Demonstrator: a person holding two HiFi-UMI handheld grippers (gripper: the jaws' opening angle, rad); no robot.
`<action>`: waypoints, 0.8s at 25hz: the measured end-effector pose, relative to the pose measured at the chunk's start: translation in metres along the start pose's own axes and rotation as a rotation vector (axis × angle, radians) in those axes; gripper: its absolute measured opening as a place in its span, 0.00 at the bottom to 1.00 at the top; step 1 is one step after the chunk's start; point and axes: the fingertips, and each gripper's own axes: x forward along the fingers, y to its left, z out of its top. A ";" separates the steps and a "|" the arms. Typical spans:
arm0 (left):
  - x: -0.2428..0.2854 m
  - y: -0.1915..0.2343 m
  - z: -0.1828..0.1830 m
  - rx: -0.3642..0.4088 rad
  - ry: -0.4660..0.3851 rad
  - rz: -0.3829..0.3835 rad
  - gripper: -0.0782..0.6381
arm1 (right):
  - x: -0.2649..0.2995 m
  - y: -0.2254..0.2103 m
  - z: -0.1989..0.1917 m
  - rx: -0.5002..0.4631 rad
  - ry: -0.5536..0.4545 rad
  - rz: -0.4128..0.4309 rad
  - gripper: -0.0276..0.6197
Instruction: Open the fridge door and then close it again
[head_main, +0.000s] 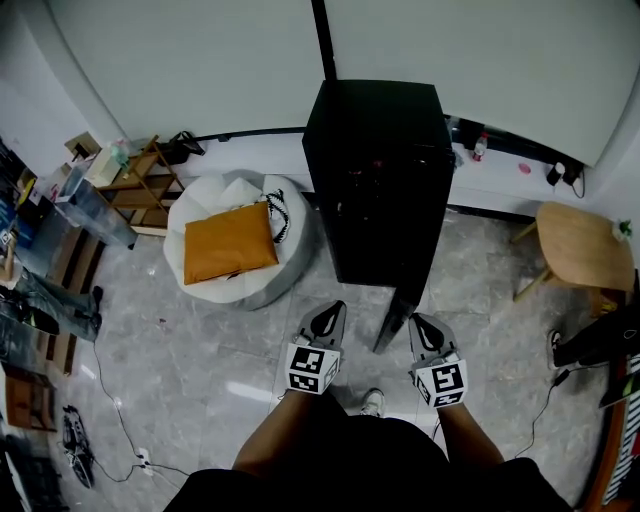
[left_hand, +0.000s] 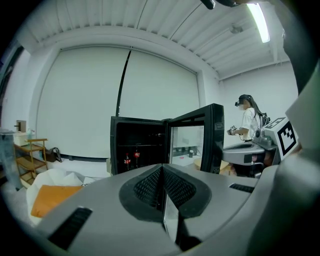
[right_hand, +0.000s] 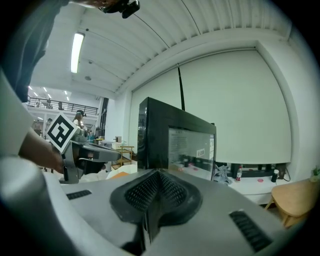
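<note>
- Left gripper (head_main: 333, 312): I've got the jaws fully closed with nothing between them; its own view shows the pads (left_hand: 150, 187) pressed flat together.
- Right gripper (head_main: 419, 322): same here, jaws together and empty, with the pads (right_hand: 172, 192) meeting on the centre line.
- Fridge (head_main: 378, 180): black cabinet straight ahead of both grippers, standing on the floor, well clear of the tips.
- Fridge door (head_main: 397, 318): open, swung out toward me. Its free edge sits between the two grippers, closer to the right one. Neither gripper touches it.
- From the left gripper, the dark interior is dead ahead with small red-labelled bottles (left_hand: 131, 159) on a shelf; the door stands ahead-right of the tips.
- From the right gripper, the door's glass outer face fills the space just ahead; the left gripper shows off to its left.
- White beanbag (head_main: 245, 285) with an orange cushion (head_main: 228, 242) on it: ahead-left of the left gripper.
- Round wooden stool (head_main: 582, 245): ahead-right of the right gripper, well apart.
</note>
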 end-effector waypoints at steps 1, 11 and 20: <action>0.000 0.002 -0.001 -0.003 0.003 0.003 0.14 | 0.002 0.001 0.001 0.002 0.002 0.002 0.07; -0.008 0.018 0.001 -0.012 0.022 0.023 0.14 | 0.019 0.013 0.001 0.000 0.031 0.038 0.07; -0.006 0.039 0.002 -0.026 0.023 0.036 0.14 | 0.046 0.022 0.008 -0.001 0.035 0.070 0.07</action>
